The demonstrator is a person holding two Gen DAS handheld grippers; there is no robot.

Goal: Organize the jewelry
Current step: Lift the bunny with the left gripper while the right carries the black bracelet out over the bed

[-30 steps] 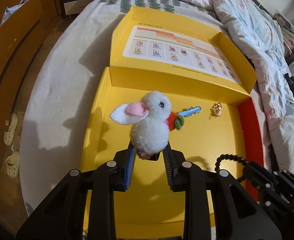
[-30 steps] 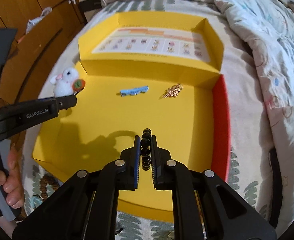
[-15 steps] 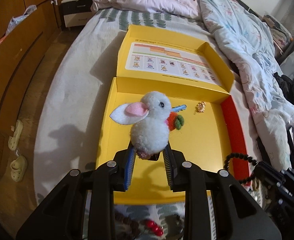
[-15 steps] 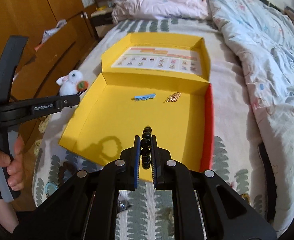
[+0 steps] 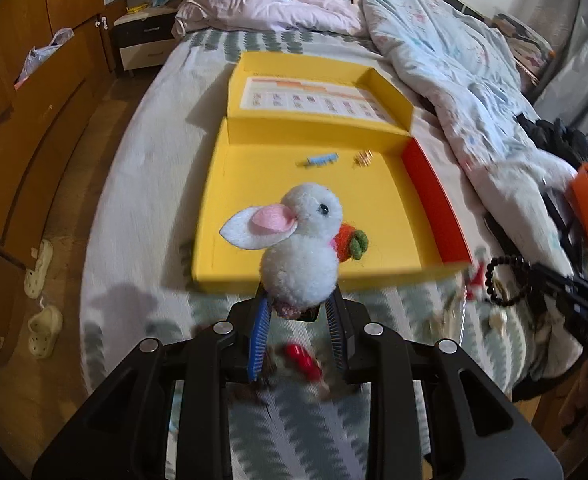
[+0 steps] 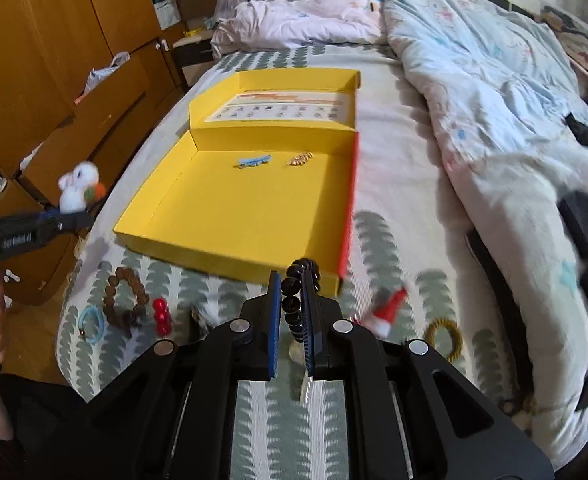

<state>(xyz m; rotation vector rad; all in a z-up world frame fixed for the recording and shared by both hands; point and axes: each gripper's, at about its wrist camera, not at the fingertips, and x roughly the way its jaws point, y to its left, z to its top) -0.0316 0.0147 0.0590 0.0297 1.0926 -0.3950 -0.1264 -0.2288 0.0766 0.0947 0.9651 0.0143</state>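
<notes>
Left hand-held gripper point(image 5: 298, 314): clamped on the base of a fluffy white pom-pom rabbit point(image 5: 300, 254) with a pink felt ear and a small orange felt carrot; rabbit held clear of the bed, near the front left corner of the box. Blue ribbed pads point(image 5: 258, 334) on black plastic arms.

Right hand-held gripper point(image 6: 291, 306): fully closed on a bracelet of round glossy black beads point(image 6: 294, 300); part of the loop standing above the fingertips, above the patterned bedspread point(image 6: 277, 420), just short of the box's front wall.

Loose on the bedspread, near the front of the box: brown wooden bead bracelet point(image 6: 125, 300), thin light-blue ring point(image 6: 92, 324), two-lobed shiny red piece point(image 6: 161, 314), mustard fabric hair tie point(image 6: 445, 338), small red-and-white item point(image 6: 388, 314), blurred.

Beyond: flat yellow cardboard box point(image 6: 221, 216), shallow walls, right wall red, lid folded back with a printed card inside. On the box floor near the back wall, lying apart: slim blue clip point(image 6: 253, 160) and small gold ornament point(image 6: 300, 159).

Farther: rumpled pale quilt point(image 6: 494, 92), wooden drawers point(image 6: 53, 60) to the left.
</notes>
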